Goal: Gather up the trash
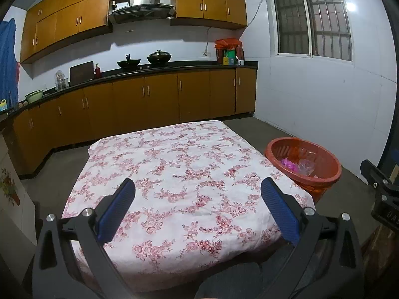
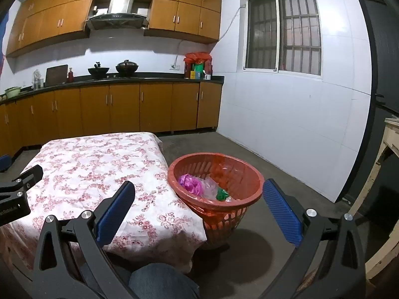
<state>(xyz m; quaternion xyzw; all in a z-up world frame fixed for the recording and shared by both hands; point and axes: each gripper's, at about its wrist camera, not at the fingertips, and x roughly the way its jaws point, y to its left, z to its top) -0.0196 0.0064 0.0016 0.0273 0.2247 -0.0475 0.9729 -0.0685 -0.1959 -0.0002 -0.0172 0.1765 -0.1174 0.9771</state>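
Between the left gripper's (image 1: 198, 186) blue ribbed pads (image 1: 279, 211) lies a white tablecloth (image 1: 189, 174) with pink-red flowers. Ahead of the right gripper's (image 2: 198, 189) jaws, an orange-red basket (image 2: 249, 174) holds magenta (image 2: 190, 183), clear and green scraps (image 2: 222, 194).

Low table (image 1: 189, 174) under pink floral cloth (image 2: 94, 164), orange basket (image 2: 215, 194) beside it on grey floor (image 2: 286, 174)

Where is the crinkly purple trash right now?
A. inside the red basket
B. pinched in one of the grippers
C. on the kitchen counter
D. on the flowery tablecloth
A. The purple trash lies inside the red basket, next to a green piece and some clear plastic; the left gripper and right gripper are both open and hold nothing.
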